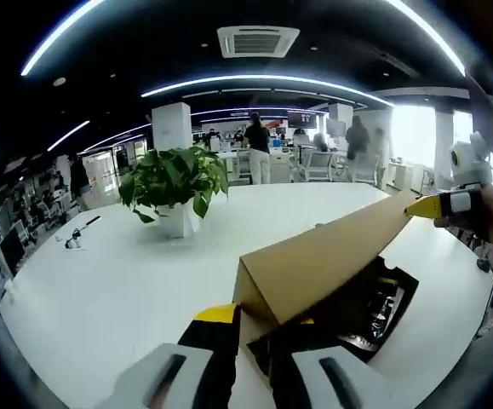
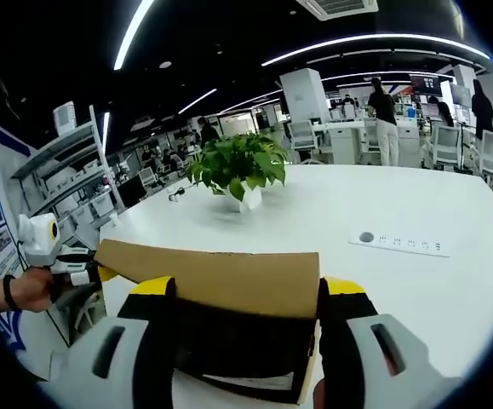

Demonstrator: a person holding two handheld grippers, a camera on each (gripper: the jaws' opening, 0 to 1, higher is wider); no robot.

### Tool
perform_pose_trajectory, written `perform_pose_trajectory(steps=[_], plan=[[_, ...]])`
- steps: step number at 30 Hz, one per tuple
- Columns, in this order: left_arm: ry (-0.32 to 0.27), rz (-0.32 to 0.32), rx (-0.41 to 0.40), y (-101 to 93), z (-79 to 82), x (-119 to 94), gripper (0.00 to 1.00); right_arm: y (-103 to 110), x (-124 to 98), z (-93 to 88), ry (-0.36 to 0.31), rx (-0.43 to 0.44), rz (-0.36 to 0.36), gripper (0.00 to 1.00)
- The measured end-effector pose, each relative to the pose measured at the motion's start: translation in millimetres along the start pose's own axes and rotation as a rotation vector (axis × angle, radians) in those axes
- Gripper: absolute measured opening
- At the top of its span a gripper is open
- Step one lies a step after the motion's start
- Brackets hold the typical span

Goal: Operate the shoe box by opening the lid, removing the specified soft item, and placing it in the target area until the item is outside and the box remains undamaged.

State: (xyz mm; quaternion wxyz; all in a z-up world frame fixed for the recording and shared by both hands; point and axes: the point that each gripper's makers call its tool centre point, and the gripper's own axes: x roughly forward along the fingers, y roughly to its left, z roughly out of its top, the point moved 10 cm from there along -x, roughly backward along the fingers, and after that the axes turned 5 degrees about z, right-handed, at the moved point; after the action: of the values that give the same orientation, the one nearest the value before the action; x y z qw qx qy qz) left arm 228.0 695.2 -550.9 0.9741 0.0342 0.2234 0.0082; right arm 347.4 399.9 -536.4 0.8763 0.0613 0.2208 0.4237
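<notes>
Cardboard shoe box with brown lid [image 1: 314, 264] sits on the white round desk [image 1: 101, 290], lid raised and tilted, dark contents [image 1: 369, 311] visible beneath; we cannot identify them. In the left gripper view, our left tongs [image 1: 250, 354] are pressed on the lid's near corner. The right tongs [image 1: 425, 207], seen at far right, pinch the lid's opposite end; in the right gripper view their jaws [image 2: 246, 328] straddle the lid [image 2: 220, 277]. A potted green plant [image 1: 176, 183] stands well behind the box.
</notes>
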Motion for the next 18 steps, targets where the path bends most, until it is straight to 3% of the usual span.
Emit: perform_pose_trajectory(steps=[18], plan=[[0.015,0.029,-0.014,6.9,11.7,13,0.08,-9,6,13.0,-0.015,-0.001,0.039,0.61]])
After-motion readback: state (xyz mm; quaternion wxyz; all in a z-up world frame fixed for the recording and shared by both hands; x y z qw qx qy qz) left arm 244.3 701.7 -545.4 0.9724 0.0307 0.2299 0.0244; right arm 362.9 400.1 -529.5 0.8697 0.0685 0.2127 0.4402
